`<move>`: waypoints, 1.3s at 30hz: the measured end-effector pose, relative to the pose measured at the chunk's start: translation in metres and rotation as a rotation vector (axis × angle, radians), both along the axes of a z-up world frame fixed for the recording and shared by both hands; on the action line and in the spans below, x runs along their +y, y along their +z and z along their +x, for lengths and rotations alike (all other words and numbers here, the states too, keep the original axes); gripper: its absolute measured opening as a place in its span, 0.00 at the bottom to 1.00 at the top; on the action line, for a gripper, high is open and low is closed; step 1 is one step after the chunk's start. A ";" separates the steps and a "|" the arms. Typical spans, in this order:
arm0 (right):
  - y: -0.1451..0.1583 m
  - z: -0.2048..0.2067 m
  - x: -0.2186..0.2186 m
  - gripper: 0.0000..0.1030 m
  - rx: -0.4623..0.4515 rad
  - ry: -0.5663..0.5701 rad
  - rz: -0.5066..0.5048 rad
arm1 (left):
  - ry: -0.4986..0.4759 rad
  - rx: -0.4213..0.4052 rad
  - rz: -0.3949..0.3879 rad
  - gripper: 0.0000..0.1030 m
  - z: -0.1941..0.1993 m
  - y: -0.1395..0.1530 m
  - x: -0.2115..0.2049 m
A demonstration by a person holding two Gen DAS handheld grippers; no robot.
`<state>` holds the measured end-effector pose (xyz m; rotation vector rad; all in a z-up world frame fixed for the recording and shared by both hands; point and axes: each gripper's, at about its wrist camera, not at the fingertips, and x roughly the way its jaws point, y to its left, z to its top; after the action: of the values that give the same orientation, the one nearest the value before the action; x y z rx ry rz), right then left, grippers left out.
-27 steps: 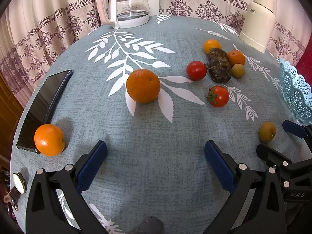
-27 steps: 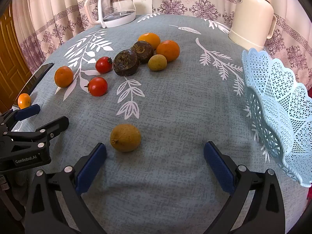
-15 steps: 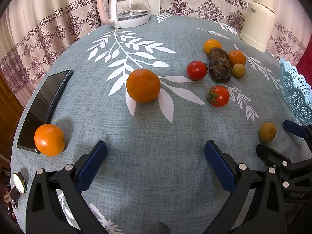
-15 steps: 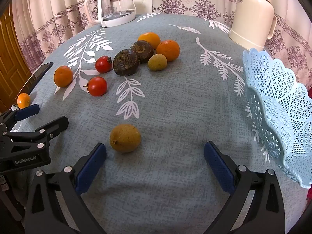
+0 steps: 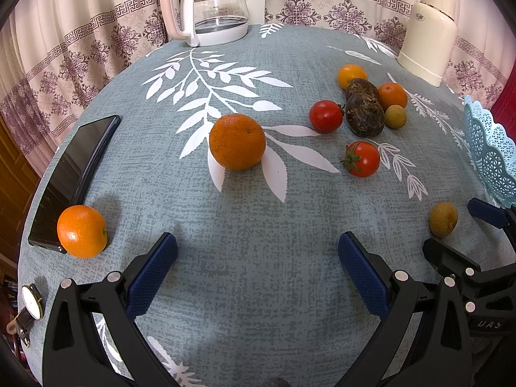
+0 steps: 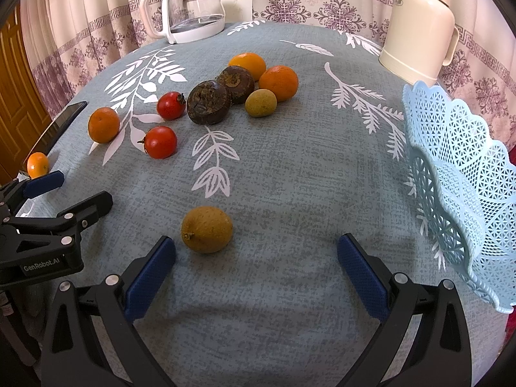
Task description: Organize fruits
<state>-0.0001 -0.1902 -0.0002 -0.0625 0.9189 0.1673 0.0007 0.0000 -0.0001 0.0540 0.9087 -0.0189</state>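
- On the round table, the grey-blue leaf-print cloth (image 5: 258, 242) lies bare across the near middle, between the fruit and both grippers.
- Along the left edge lie a black phone (image 5: 74, 174) and, nearer, a wristwatch (image 5: 30, 303); a small orange (image 5: 82, 231) touches the phone's near end.
- At the far edge stand a glass kettle (image 5: 213, 6) and a cream flask (image 6: 416, 29).
- At the right edge the pale blue lattice basket (image 6: 464, 187) rests tilted, with nothing seen inside it.
- A larger orange (image 5: 237, 142) sits alone mid-table, with open cloth all round it.
- Farther right is a cluster: 2 red tomatoes (image 6: 161, 142), 2 dark brown fruits (image 6: 209, 102), 2 more oranges (image 6: 279, 83) and a small green fruit (image 6: 261, 103).
- A brown-green fruit (image 6: 206, 229) lies apart, nearest the right gripper (image 6: 256, 274), just beyond its left pad and not touching it.
- The left gripper (image 5: 258, 274) points down at bare cloth, jaws spread wide, nothing between them.
- The right gripper tilts down likewise, jaws spread wide and gripping nothing; it sits just right of the left gripper.
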 end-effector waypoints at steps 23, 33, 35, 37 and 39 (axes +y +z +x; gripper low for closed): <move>0.002 -0.002 -0.002 0.95 -0.024 -0.014 -0.002 | 0.025 -0.064 0.005 0.98 -0.006 0.009 0.002; 0.024 -0.022 -0.013 0.95 -0.178 -0.030 0.058 | 0.046 -0.164 -0.012 0.98 -0.018 0.023 0.007; 0.026 -0.023 -0.014 0.95 -0.187 -0.023 0.073 | 0.050 -0.171 -0.011 0.98 -0.020 0.023 0.007; 0.026 -0.024 -0.014 0.95 -0.195 -0.011 0.087 | 0.054 -0.174 -0.004 0.98 -0.021 0.022 0.007; 0.027 -0.026 -0.014 0.95 -0.203 -0.004 0.096 | 0.055 -0.175 0.000 0.98 -0.021 0.022 0.006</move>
<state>-0.0261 -0.2038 0.0272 0.0115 0.7076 0.1977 -0.0201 0.0062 0.0221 0.0299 0.7347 0.0360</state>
